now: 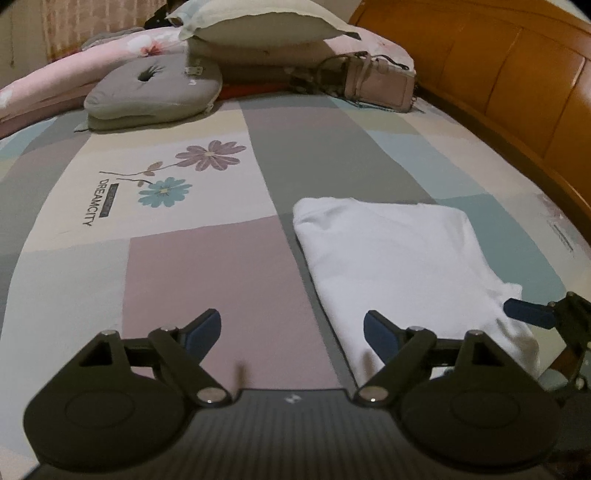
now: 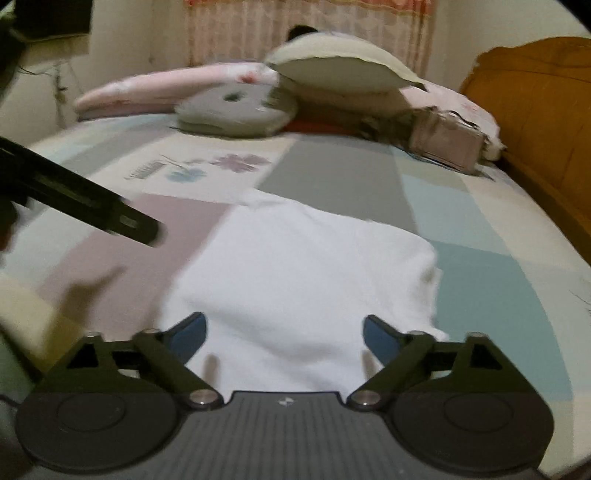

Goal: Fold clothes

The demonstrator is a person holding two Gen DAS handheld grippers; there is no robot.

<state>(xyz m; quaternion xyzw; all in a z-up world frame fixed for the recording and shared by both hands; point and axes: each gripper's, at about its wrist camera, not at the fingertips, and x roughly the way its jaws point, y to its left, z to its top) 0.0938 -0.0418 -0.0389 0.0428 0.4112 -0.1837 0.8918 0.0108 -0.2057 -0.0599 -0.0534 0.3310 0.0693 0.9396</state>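
From the left wrist view, the patchwork bedsheet point(image 1: 229, 266) carries a flower print with "DREAMCITY" point(image 1: 96, 202) in dark capitals beside it. The left gripper point(image 1: 291, 330) has its blue-padded fingers spread wide with nothing between them, over a mauve patch. The folded white garment point(image 1: 399, 251) lies flat on the sheet to its right, its near edge by the right finger. A grey round cushion point(image 1: 151, 92), a stacked pillow point(image 1: 266, 26), a pink handbag point(image 1: 376, 86) and the wooden headboard point(image 1: 517, 85) sit beyond.

The right wrist view is blurred, so the lettering is unreadable. The right gripper point(image 2: 284, 332) is likewise spread wide and holding nothing, directly over the garment's near edge.
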